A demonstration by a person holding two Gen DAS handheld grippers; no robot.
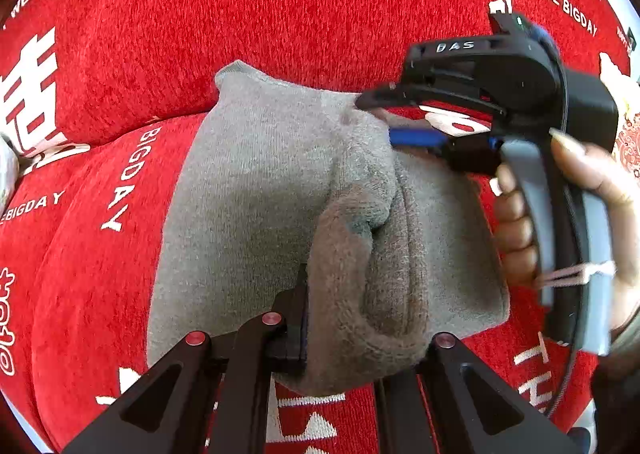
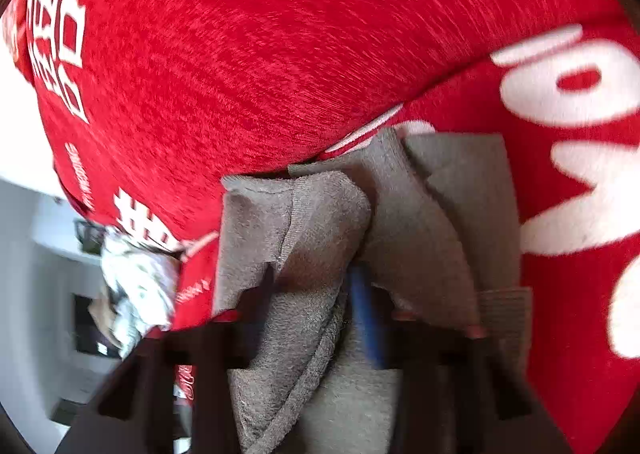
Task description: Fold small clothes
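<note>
A small grey knit garment [image 1: 256, 190] lies on a red plush cover [image 1: 240, 6] with white lettering. Its right part is bunched into a thick fold [image 1: 360, 274]. My left gripper [image 1: 344, 334] is shut on the near edge of that fold. My right gripper [image 1: 384, 122], black with a blue pad, comes in from the right and pinches the far edge of the same fold. In the right wrist view the right gripper [image 2: 316, 294] is closed on a raised flap of the grey garment [image 2: 288, 222], which hangs over the fingers; the view is blurred.
The red cover [image 2: 240, 54] has a soft seam or ridge behind the garment. A crumpled white patterned cloth [image 2: 136, 278] lies at the cover's left edge, with a pale room floor beyond it. A hand [image 1: 520, 230] holds the right gripper's handle.
</note>
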